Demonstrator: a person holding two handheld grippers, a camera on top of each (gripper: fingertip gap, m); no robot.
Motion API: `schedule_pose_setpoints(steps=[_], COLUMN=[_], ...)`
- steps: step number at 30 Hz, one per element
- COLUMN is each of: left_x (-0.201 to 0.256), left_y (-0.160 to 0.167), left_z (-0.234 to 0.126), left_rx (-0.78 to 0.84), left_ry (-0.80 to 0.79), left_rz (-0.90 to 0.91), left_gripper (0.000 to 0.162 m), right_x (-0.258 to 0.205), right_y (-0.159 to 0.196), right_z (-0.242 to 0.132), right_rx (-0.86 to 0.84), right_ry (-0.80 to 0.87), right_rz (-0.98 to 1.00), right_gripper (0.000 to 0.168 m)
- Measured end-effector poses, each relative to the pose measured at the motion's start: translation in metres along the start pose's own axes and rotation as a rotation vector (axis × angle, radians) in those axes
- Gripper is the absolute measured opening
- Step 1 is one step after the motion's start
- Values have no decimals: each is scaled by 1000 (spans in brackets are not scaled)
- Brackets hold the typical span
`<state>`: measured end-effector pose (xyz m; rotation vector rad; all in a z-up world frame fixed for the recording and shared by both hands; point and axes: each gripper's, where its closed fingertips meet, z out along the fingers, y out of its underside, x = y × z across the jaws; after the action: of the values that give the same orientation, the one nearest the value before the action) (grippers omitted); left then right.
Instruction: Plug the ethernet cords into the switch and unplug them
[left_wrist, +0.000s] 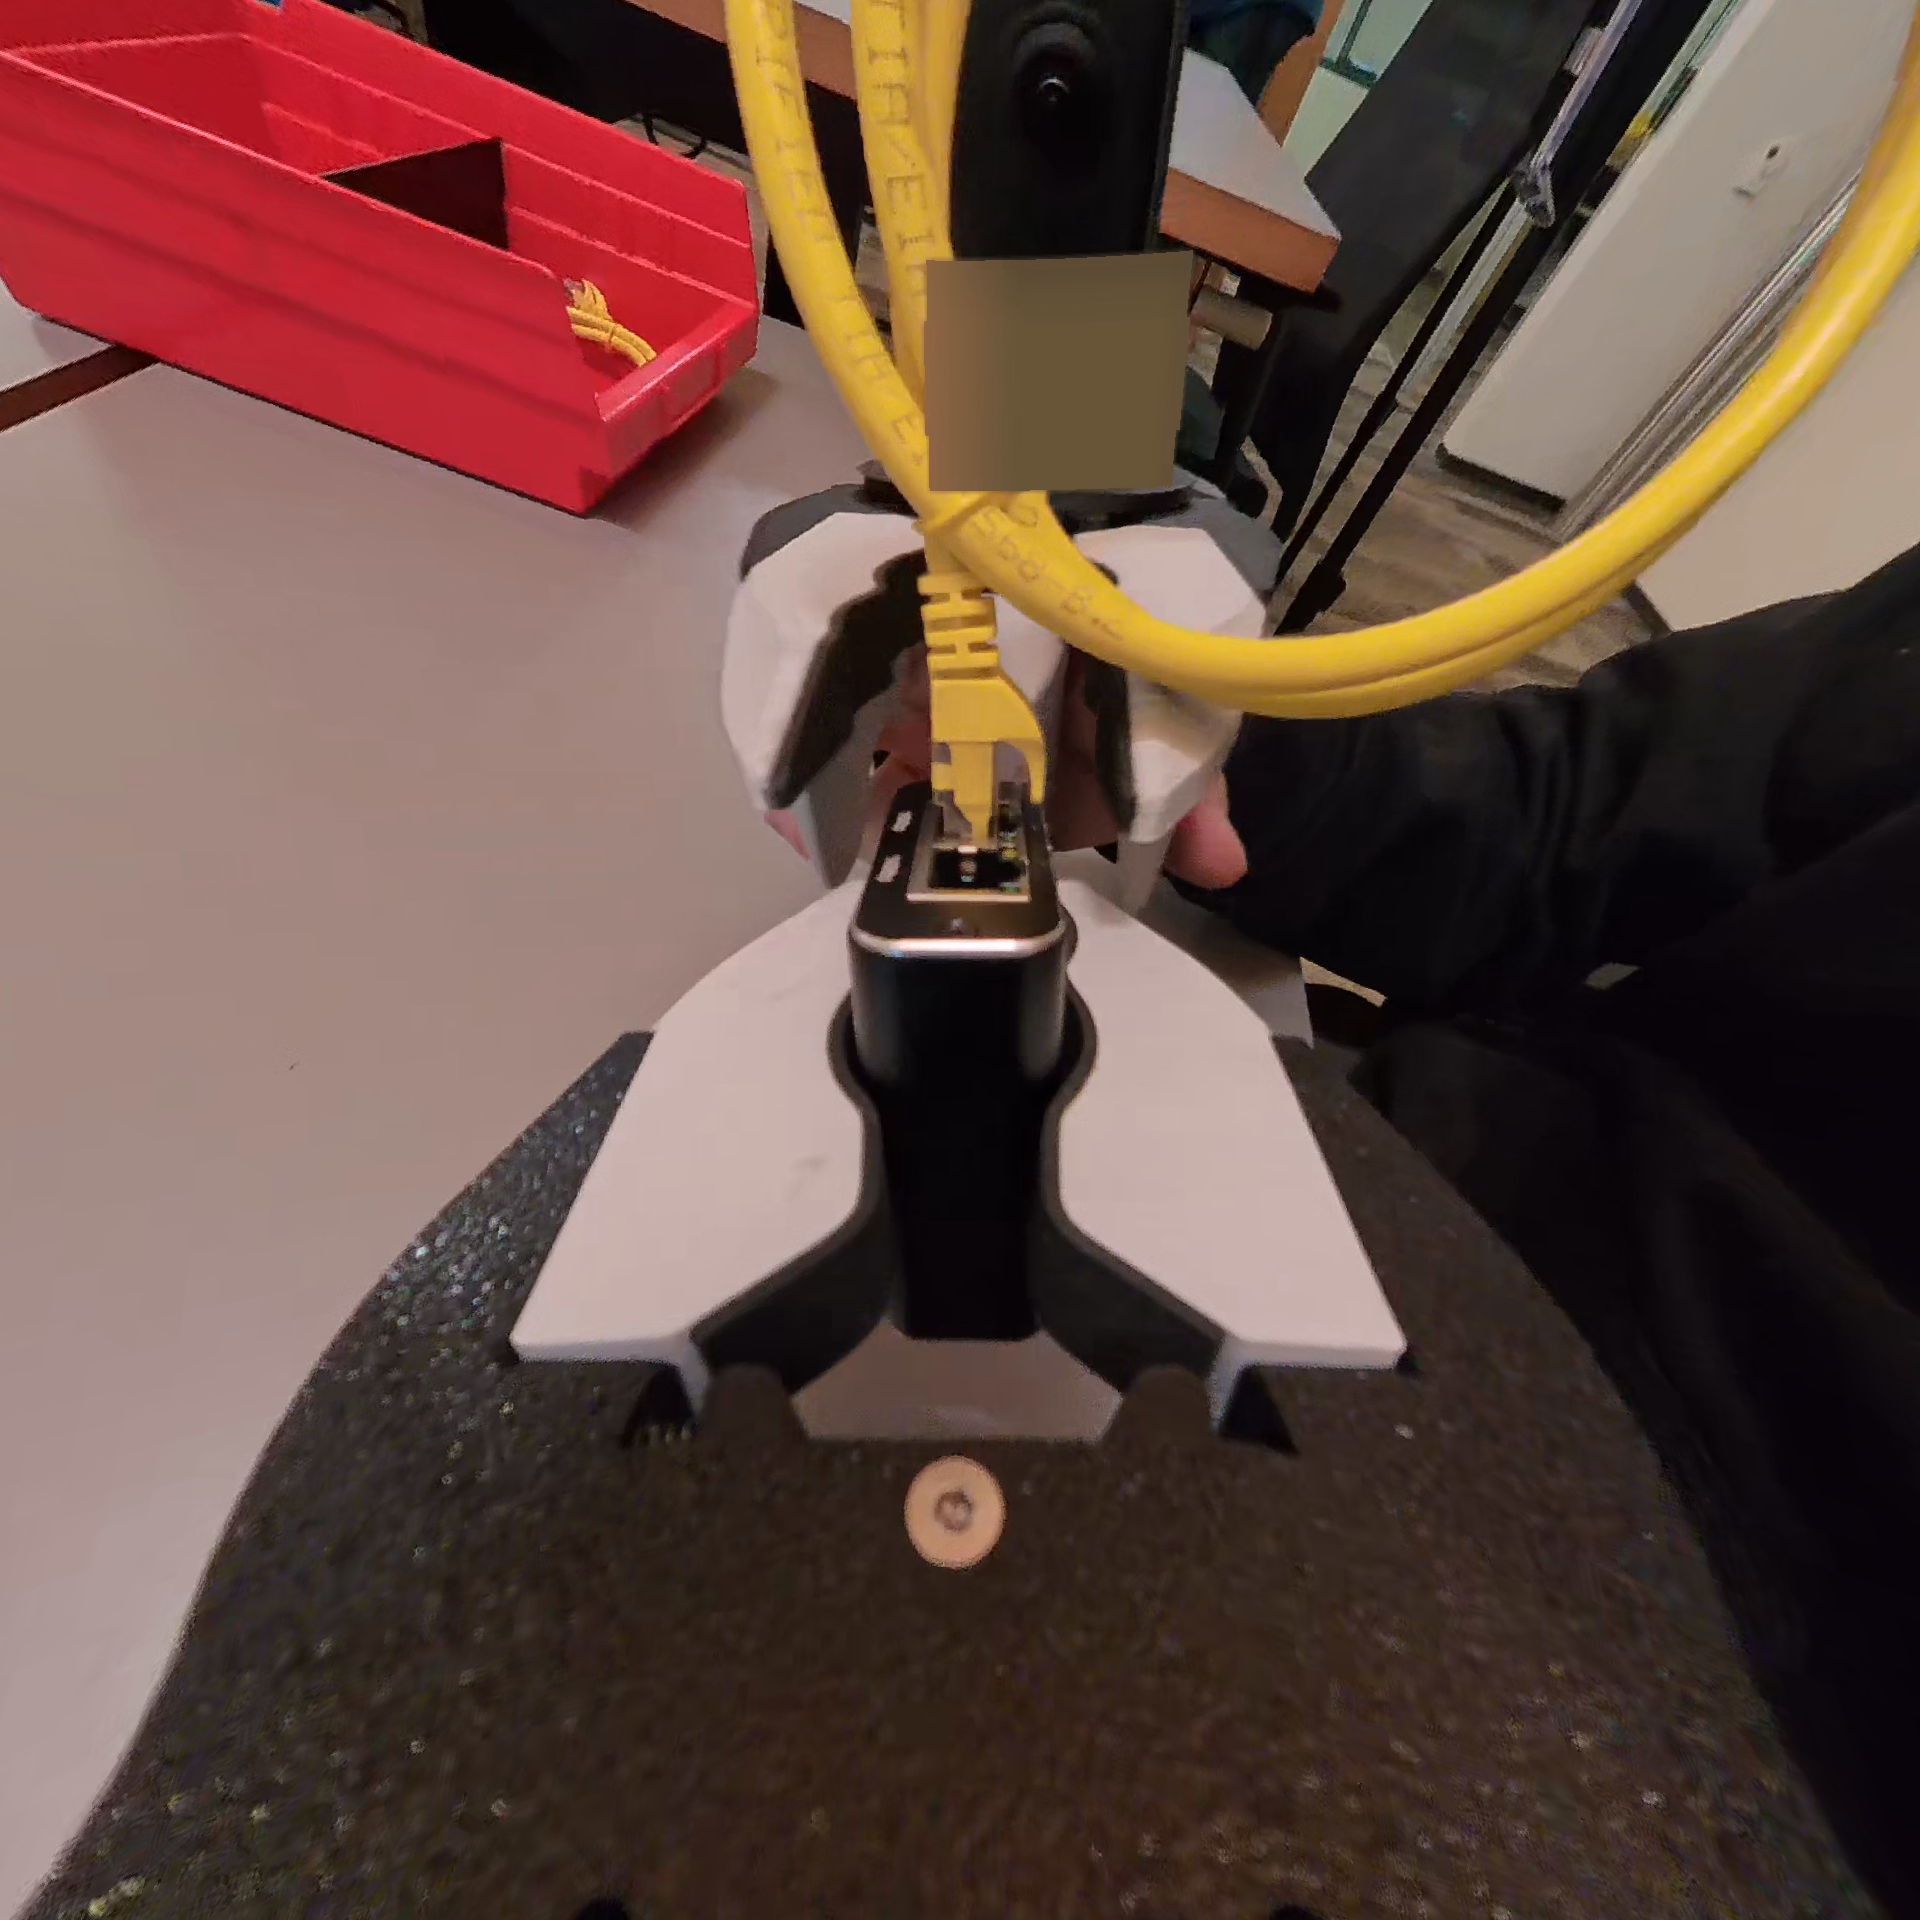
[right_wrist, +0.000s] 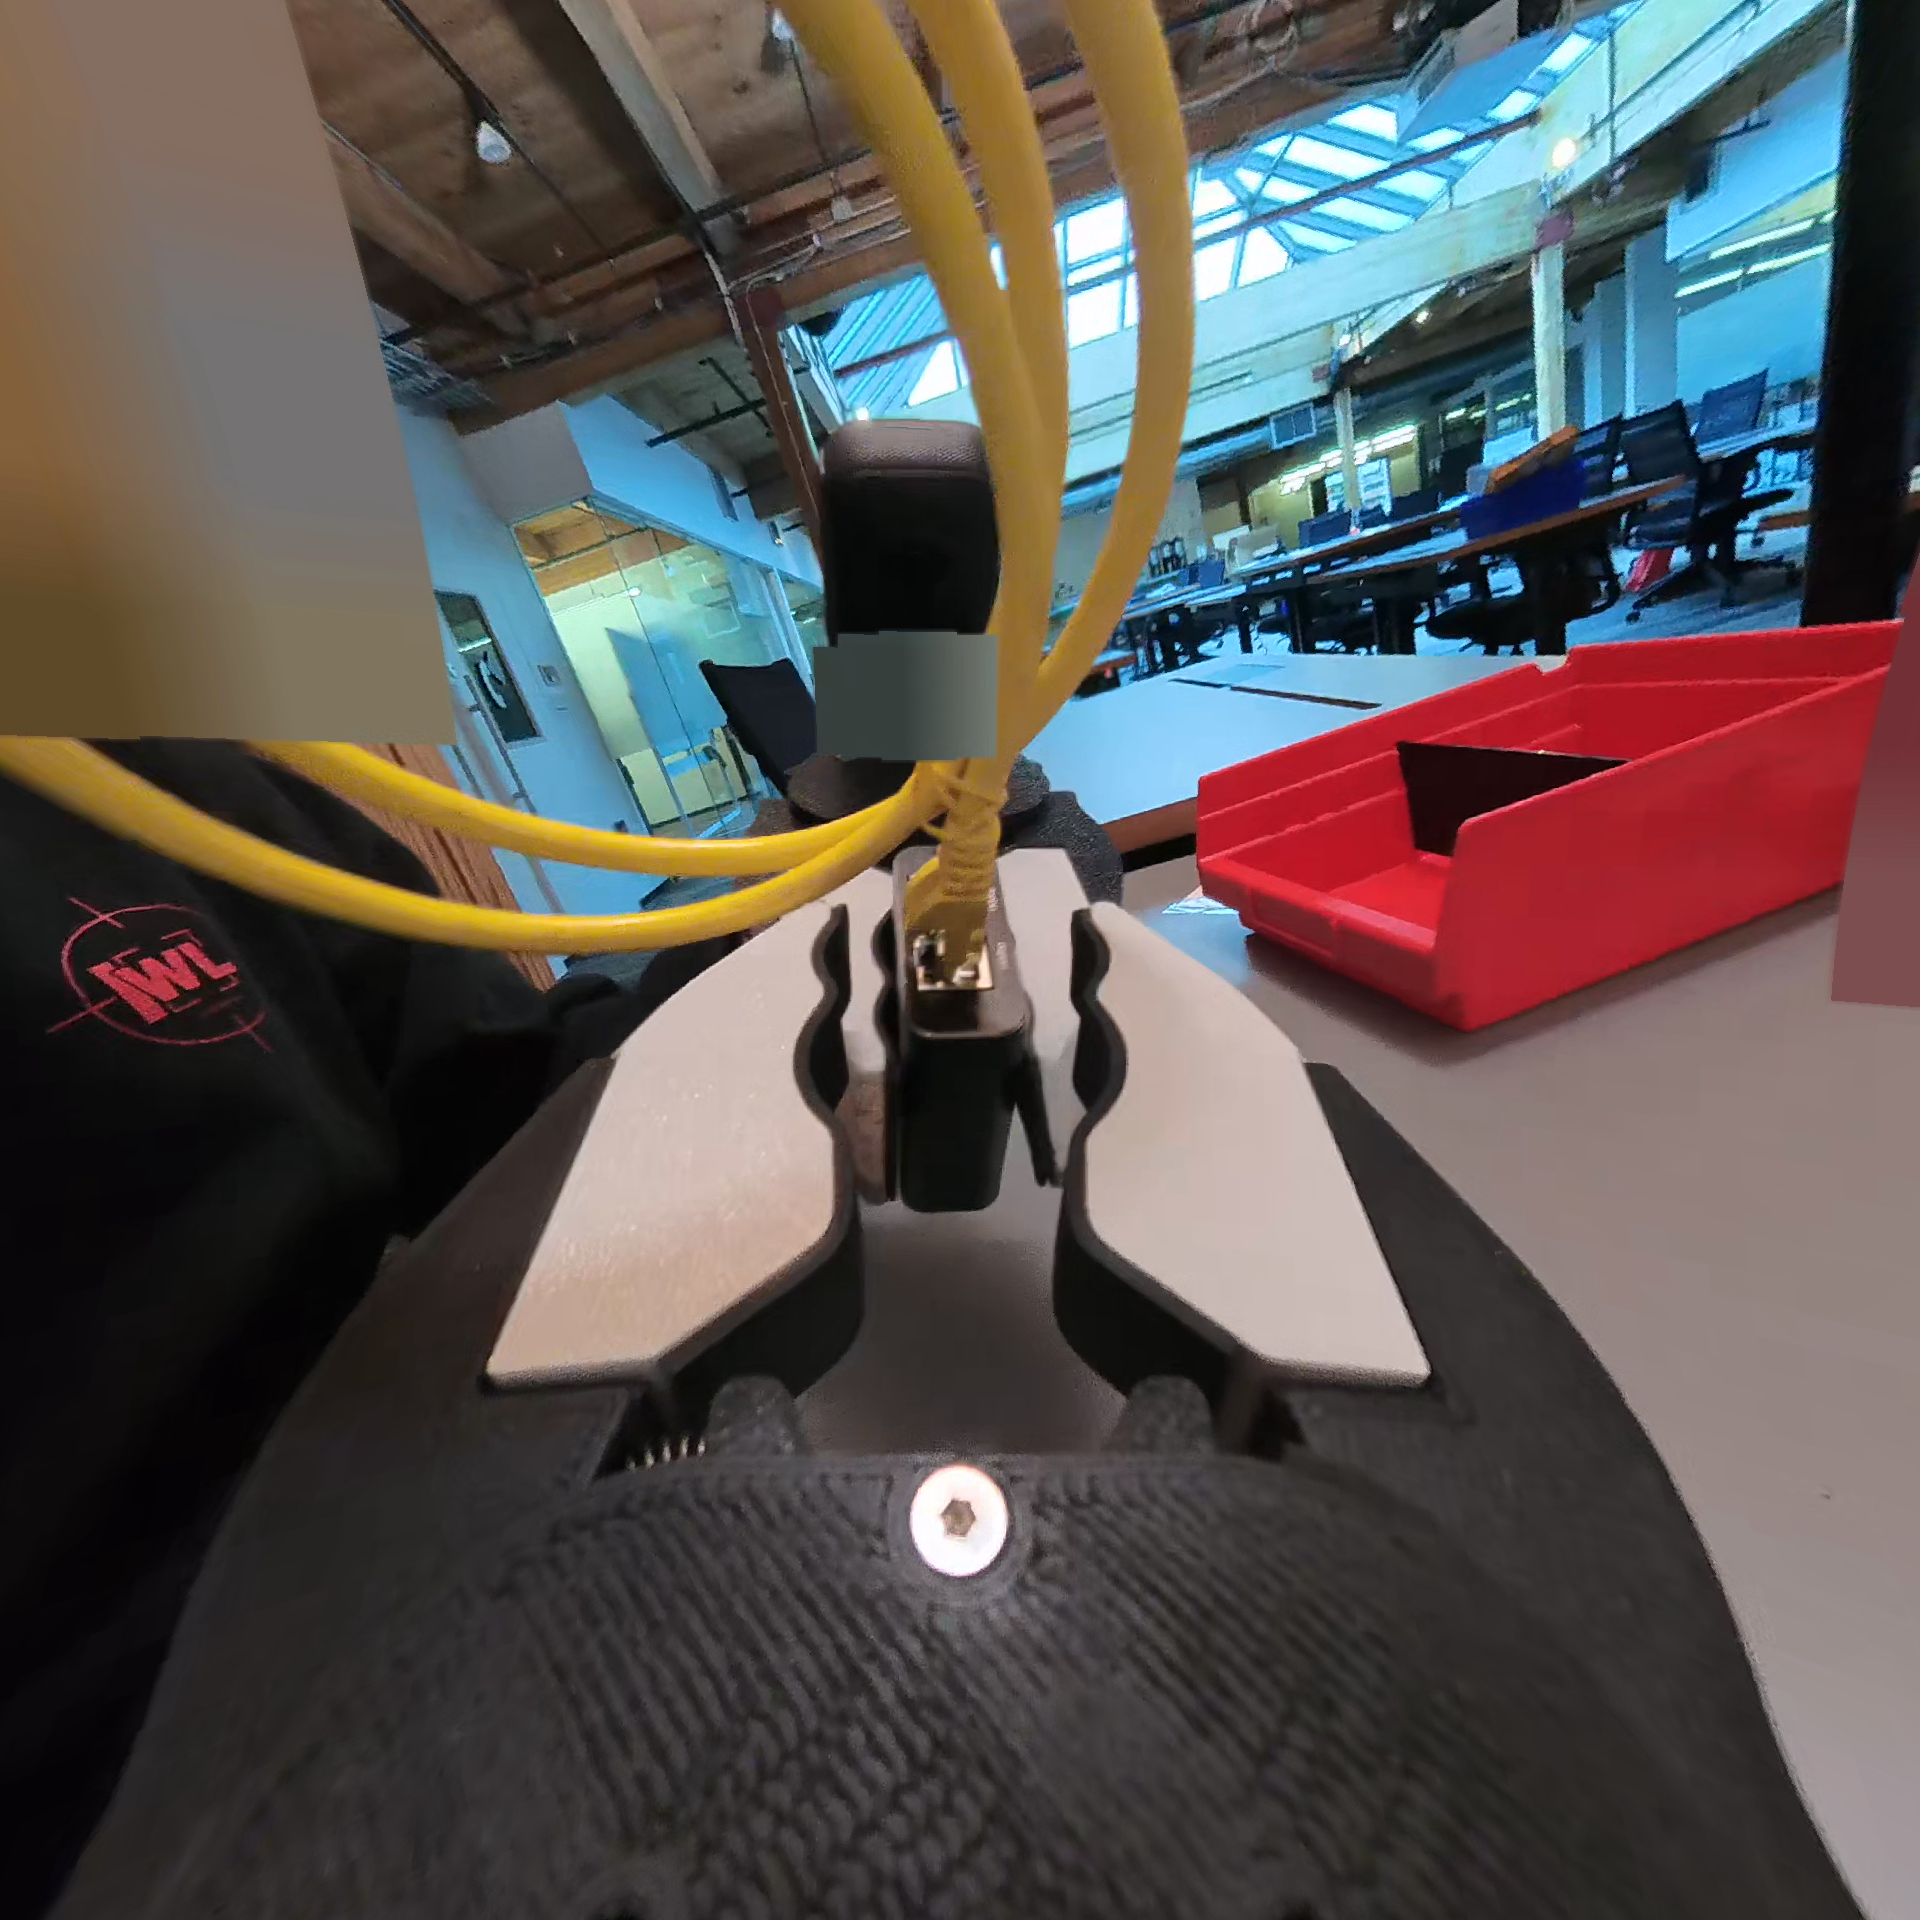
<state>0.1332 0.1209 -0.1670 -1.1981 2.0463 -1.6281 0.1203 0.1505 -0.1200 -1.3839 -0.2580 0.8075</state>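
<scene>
Ethernet switch (left_wrist: 961, 1039), a small black box, is held off the grey table (left_wrist: 312, 831) on the side by the person's black sleeve (left_wrist: 1507, 831). The left gripper (left_wrist: 961, 935) is clamped across its body with the port face turned up. That grip looks meant to brace the box so a plug can be pushed or pulled straight along the socket without the switch skidding.

A yellow ethernet cord (left_wrist: 1351, 675) loops high overhead and comes down into the farther port, where its plug (left_wrist: 971, 748) sits. The nearer port (left_wrist: 971, 871) is empty. Whether the latch has clicked home cannot be told.

The right gripper (right_wrist: 961, 935) faces the switch from the opposite side. Its jaws are spread on either side of the plug's boot and grip nothing (a gap shows on each side in its own view). The pose fits either a plug just let go or one about to be pinched for removal.

Toward the table's far edge stands a red parts bin (left_wrist: 416, 312) with a black divider and a small coil of yellow cord (left_wrist: 608, 327) in its front compartment.

Beyond lies an open workshop hall with timber ceiling beams, skylights, rows of long desks with dark chairs and a glass-walled room.
</scene>
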Motion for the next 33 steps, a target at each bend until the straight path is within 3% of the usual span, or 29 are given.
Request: schedule_pose_setpoints(steps=[8, 13, 23, 27, 33], left_x=[7, 2, 8, 11, 11], left_y=[1, -3, -7, -11, -21], left_z=[7, 8, 8, 8, 5], left_rx=[-42, -13, -18, 8, 83], left_ry=[-56, -90, -119, -123, -149], left_rz=[109, 147, 286, 329, 340], left_gripper=[27, 26, 28, 28, 43], right_x=[-14, -14, -29, -33, -33], right_y=[3, -4, -5, -7, -28], right_z=[5, 1, -2, -2, -17], right_rx=[6, 26, 19, 18, 114], right_ry=[-61, -6, -44, -59, -69], right_rz=[-98, -254, -396, -403, -349], right_gripper=[26, 18, 16, 15, 15])
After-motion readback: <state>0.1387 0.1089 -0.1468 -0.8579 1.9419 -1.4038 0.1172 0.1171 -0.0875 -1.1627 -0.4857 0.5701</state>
